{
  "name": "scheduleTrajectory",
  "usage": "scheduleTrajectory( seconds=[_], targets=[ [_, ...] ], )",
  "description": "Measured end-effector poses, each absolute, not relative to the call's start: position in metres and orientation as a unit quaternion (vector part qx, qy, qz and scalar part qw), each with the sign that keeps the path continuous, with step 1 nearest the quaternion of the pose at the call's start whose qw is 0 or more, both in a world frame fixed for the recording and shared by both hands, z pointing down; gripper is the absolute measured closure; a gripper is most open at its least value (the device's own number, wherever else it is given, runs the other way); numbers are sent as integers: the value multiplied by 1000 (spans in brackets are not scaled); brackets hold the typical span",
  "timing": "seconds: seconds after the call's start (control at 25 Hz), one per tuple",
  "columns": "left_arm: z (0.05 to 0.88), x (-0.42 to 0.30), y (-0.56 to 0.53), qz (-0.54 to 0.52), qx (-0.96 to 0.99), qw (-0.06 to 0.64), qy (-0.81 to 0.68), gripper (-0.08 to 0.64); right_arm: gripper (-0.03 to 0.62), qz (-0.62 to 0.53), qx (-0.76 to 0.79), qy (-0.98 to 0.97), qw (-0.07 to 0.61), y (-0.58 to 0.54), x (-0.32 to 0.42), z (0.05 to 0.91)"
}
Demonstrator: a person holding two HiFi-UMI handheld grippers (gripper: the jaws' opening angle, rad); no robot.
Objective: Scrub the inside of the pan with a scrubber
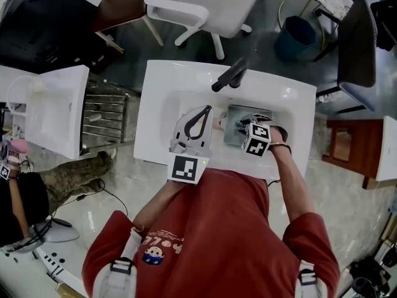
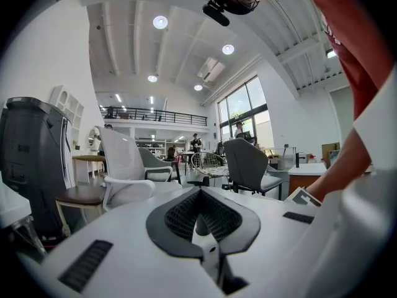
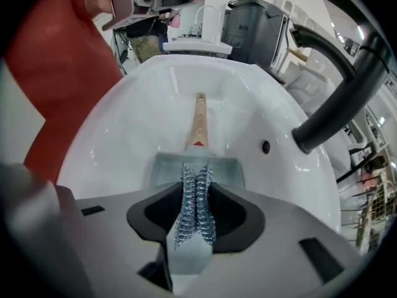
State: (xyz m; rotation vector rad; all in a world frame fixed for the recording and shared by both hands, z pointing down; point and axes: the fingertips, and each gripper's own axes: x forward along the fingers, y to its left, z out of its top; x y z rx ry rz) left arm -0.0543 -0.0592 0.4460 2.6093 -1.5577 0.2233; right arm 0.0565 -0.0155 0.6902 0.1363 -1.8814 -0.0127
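Observation:
A square grey pan (image 1: 234, 118) with a wooden handle (image 3: 199, 118) lies in the white sink (image 1: 160, 104). My right gripper (image 1: 247, 128) reaches into the pan and is shut on a steel-wool scrubber (image 3: 195, 203), which sits over the pan's floor (image 3: 162, 170). My left gripper (image 1: 206, 109) hovers over the left part of the basin, beside the pan, with its jaws closed tip to tip around nothing. In the left gripper view that gripper (image 2: 200, 192) points out across the room, away from the pan.
A black faucet (image 1: 230, 76) arches over the basin's far rim, close above the pan (image 3: 335, 98). A metal dish rack (image 1: 103, 114) stands left of the sink. A white chair (image 1: 208, 5) and a blue bin (image 1: 296, 35) stand beyond it.

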Motion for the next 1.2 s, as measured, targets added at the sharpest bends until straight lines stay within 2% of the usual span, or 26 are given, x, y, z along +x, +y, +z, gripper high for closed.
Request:
scheduleTrajectory(
  seconds=[0.6, 1.2],
  targets=[
    [452, -43, -56, 77, 858, 53, -505, 546, 446, 125, -14, -809, 575, 38, 73, 709],
    [455, -42, -59, 79, 859, 58, -502, 546, 448, 118, -16, -812, 571, 37, 68, 721]
  ],
)
